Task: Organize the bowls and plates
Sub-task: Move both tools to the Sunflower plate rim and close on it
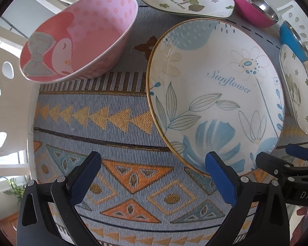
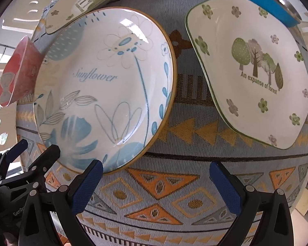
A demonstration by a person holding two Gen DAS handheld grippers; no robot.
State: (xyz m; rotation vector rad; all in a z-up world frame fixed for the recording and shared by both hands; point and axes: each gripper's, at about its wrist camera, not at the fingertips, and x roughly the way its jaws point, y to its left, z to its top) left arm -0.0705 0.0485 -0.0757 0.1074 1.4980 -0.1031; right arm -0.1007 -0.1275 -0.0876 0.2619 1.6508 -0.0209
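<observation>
Here I am holding both my left gripper [image 1: 154, 176] and right gripper [image 2: 156, 186] spread wide, gripping nothing, near the round plate [image 1: 215, 94] on the tablecloth [image 1: 113, 143].

Straight ahead of the left gripper [image 1: 153, 171], between its spread fingers, lies bare patterned tablecloth [image 1: 117, 123], with the pink cartoon bowl [image 1: 78, 39] blocking farther off to its left. The round Sunflower plate [image 1: 215, 94] crowds its right finger, with the right gripper [image 1: 277, 157] just beyond. Ahead of the right gripper, open cloth runs between the Sunflower plate and the square forest plate [image 2: 254, 69].
</observation>
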